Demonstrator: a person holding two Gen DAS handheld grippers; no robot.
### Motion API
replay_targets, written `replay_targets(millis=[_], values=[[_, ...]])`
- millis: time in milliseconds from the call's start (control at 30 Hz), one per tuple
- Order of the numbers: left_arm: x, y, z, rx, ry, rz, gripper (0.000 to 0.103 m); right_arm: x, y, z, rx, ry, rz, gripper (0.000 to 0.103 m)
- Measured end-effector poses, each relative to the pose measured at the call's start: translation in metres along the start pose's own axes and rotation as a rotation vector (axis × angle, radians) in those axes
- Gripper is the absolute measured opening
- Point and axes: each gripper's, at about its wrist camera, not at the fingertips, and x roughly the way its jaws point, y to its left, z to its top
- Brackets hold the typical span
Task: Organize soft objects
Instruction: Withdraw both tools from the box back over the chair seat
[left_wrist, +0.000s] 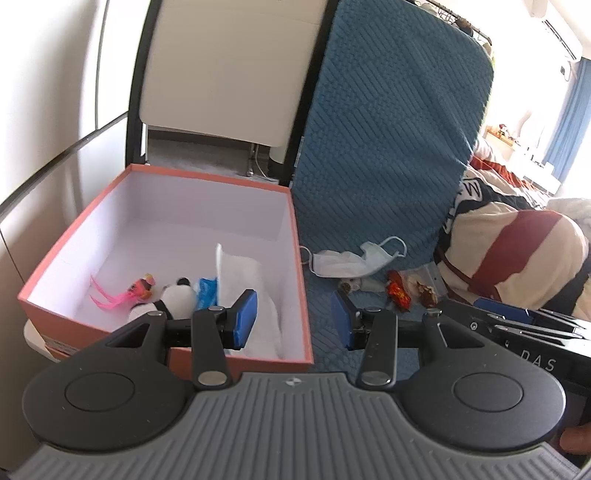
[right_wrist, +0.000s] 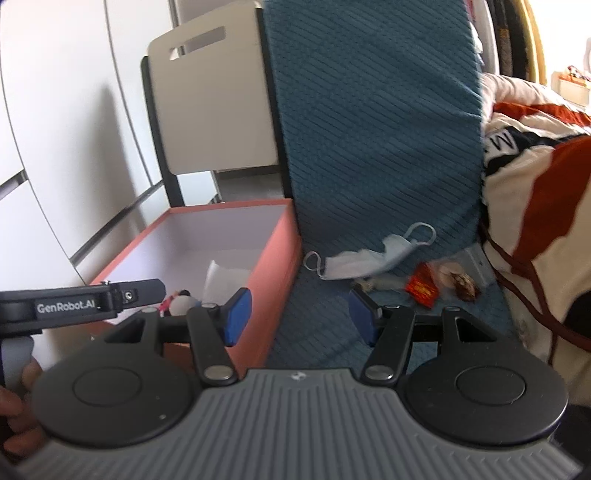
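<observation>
A salmon-pink box (left_wrist: 66, 236) with a white inside stands open on the left. In it lie a panda plush (left_wrist: 177, 295), a pink feathered toy (left_wrist: 136, 290), a blue packet (left_wrist: 206, 291) and a white cloth (left_wrist: 251, 280). A crumpled face mask (left_wrist: 351, 260) lies on the blue quilted mat (left_wrist: 388, 147) to the box's right, with a red wrapper (left_wrist: 399, 291) and small bits beside it. My left gripper (left_wrist: 295, 317) hovers open over the box's near right corner, empty. My right gripper (right_wrist: 301, 314) is open and empty above the mat, short of the mask (right_wrist: 365, 258).
A white chair (right_wrist: 210, 110) stands behind the box (right_wrist: 273, 251), with white cabinet doors (right_wrist: 55, 129) on the left. A striped red, cream and dark quilt (right_wrist: 535, 221) is piled at the right. The left gripper's body (right_wrist: 74, 299) crosses the right wrist view's left side.
</observation>
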Motion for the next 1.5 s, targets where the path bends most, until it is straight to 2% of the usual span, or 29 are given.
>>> replay_targets(millis=[400,967,1067,1133,1267,1500], values=[[-0.006,-0.042,-0.02,0.02,0.041,-0.047,0.051,-0.023,-0.035,-0.019,0.033,0.002,-0.039,0.061],[-0.001,-0.087,-0.059,0.075,0.112,-0.044,0.051,-0.058,-0.084,-0.052,0.076,0.015,-0.109,0.061],[0.002,-0.091,-0.062,0.067,0.107,-0.059,0.051,-0.059,-0.091,-0.058,0.081,0.019,-0.123,0.061],[0.006,-0.095,-0.064,0.082,0.109,-0.055,0.059,-0.059,-0.096,-0.063,0.084,0.021,-0.134,0.061],[0.019,-0.101,-0.064,0.105,0.115,-0.056,0.059,-0.05,-0.102,-0.069,0.076,0.048,-0.164,0.061],[0.045,-0.099,-0.062,0.098,0.125,-0.042,0.059,-0.031,-0.108,-0.071,0.089,0.057,-0.158,0.061]])
